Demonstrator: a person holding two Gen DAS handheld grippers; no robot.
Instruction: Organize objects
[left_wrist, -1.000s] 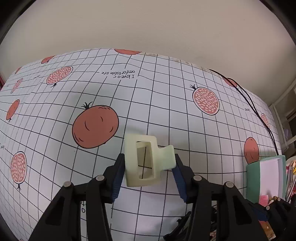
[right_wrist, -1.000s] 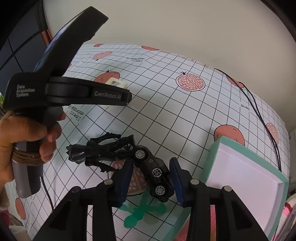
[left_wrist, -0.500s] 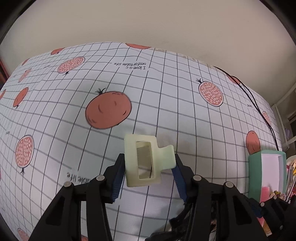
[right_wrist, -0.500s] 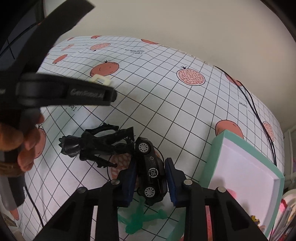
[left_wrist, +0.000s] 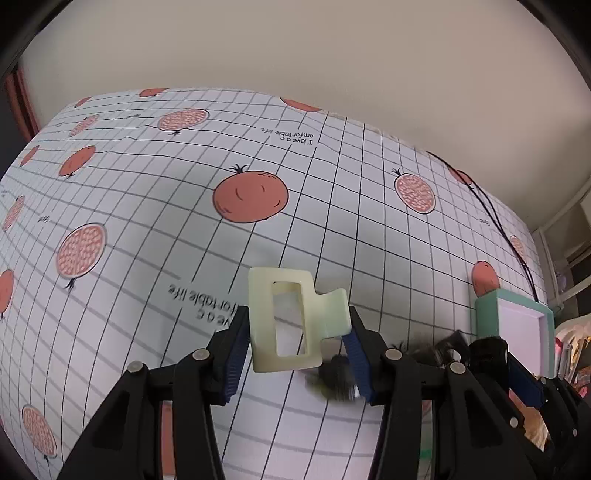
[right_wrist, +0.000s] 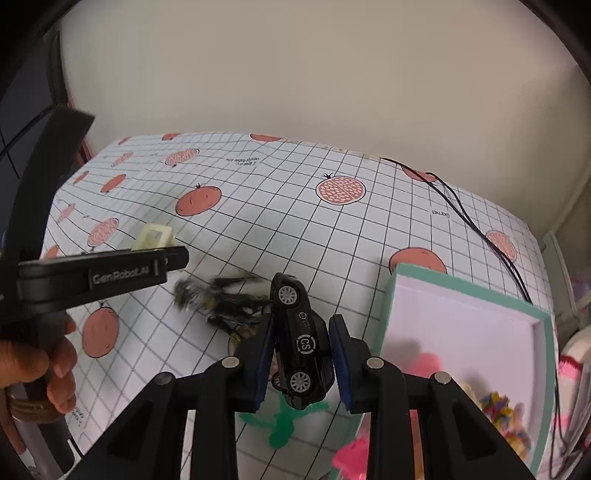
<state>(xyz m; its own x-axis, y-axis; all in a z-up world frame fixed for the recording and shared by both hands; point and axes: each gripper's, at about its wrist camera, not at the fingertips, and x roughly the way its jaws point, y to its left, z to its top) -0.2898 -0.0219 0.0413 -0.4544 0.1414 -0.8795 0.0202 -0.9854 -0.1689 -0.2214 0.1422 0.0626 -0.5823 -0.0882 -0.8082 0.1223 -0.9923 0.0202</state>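
so, nearest first:
right tool: your right tool is closed down on the black toy car, which sits nose-up between the pads, lifted off the counter.
left tool: your left tool is clamped on the pale yellow hair claw, held upright and clear of the cloth.
hand pose: your left hand grips its handle at the left edge of the right view; both tools point forward over the counter, side by side.
left behind: a blurred black toy figure and a green plastic shape lie loose beside the car.
box: the teal box stands open to the right, with pink and mixed small pieces inside.
progress: partway, by my reading: some bits are boxed, two items are in hand but not yet placed, and at least two wait.
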